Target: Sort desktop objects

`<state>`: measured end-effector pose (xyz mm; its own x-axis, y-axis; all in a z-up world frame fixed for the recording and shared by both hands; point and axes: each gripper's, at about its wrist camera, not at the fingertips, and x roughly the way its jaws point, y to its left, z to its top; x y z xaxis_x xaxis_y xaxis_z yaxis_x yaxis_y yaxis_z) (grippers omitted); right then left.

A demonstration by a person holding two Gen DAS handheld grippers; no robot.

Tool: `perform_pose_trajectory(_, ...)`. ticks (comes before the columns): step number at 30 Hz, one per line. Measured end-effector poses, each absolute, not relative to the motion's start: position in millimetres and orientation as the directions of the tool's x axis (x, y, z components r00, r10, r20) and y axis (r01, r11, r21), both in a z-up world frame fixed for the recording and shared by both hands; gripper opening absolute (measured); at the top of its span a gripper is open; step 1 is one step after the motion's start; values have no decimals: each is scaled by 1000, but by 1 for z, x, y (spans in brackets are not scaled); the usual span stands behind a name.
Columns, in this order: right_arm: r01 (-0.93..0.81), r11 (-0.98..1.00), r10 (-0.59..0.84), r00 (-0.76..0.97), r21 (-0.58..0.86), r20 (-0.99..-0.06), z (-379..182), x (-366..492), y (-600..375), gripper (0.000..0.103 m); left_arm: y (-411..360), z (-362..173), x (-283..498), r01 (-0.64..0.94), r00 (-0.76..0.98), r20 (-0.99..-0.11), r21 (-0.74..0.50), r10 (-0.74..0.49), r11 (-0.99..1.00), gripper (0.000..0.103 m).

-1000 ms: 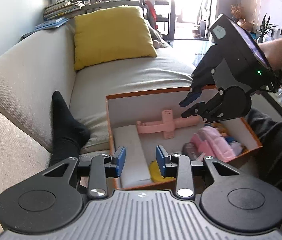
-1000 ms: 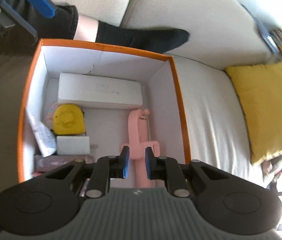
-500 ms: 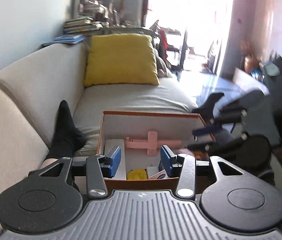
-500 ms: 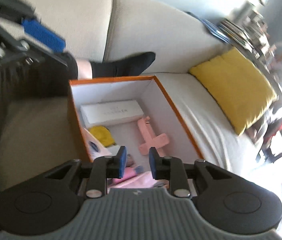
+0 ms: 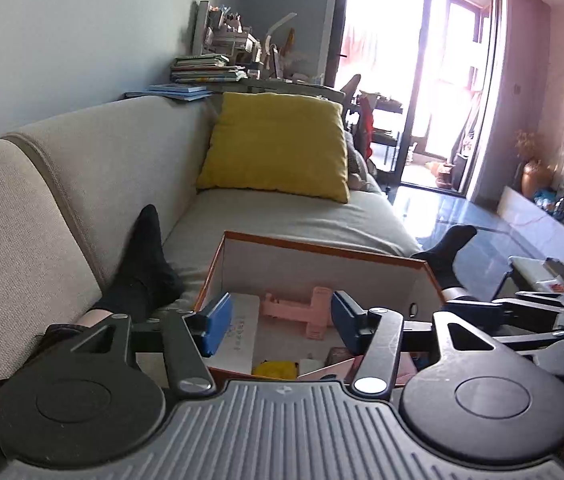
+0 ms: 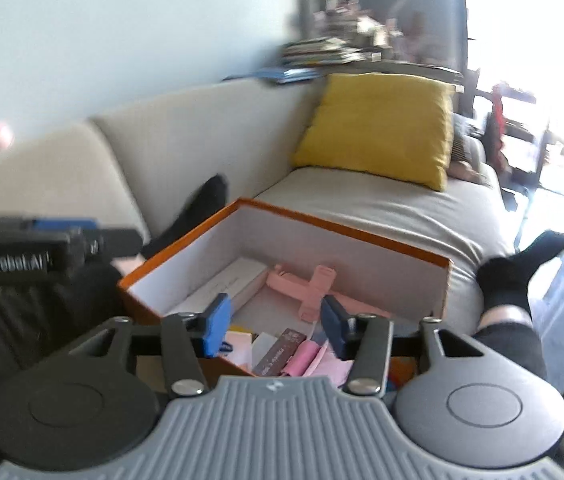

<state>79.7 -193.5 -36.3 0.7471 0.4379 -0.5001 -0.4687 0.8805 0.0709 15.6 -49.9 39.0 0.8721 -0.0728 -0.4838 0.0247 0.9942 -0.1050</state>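
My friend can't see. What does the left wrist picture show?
An orange box sits on a beige sofa, holding a pink holder and a white box. The left tongs are opening with nothing between them. A yellow cushion leans behind.

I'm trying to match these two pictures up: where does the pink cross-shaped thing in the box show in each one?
Left wrist view: the pink cross-shaped thing lies low in the middle, against the far wall inside the orange box.
Right wrist view: it lies just below the middle, again by the far wall of the box.
Shared landmark: the yellow cushion on the sofa behind.
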Motion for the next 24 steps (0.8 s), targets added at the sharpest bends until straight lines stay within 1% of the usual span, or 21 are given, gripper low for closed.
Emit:
perform_pose_trajectory(1,-444,892,424,762,81,-489,-39,78,-194,60,-51,35,16,14,877,-476,-99,-60,995,69)
perform_pose_trajectory(3,-402,909,403,787,107,-467,-45,76,-196,65,-54,29,15,-3,885,-465,-87,-38,996,80)
perform_pose_trajectory(4,-391,912,401,792,121,-461,-48,76,-197,72,-55,26,16,-10,885,-464,-78,-28,997,83)
perform_pose_trajectory(5,-385,913,402,794,133,-456,-50,76,-196,78,-57,23,16,-17,886,-463,-71,-17,997,84)
perform_pose_trajectory(7,-379,915,400,798,142,-451,-55,77,-194,82,-60,17,17,-32,890,-456,-56,3,998,85)
perform_pose_trajectory(8,-372,917,395,802,142,-449,-58,77,-193,84,-61,14,17,-38,891,-455,-49,12,998,88)
perform_pose_trajectory(10,-361,922,385,811,142,-440,-64,76,-190,90,-63,7,19,-53,888,-459,-34,32,998,88)
perform_pose_trajectory(13,-348,926,375,811,145,-449,-74,78,-187,91,-63,-3,22,-68,877,-478,-9,56,998,88)
perform_pose_trajectory(17,-318,935,355,809,158,-469,-87,81,-187,92,-61,-13,26,-73,866,-496,-14,56,997,88)
perform_pose_trajectory(24,-292,931,363,786,218,-501,-107,91,-190,93,-63,-32,36,-79,840,-538,20,78,997,89)
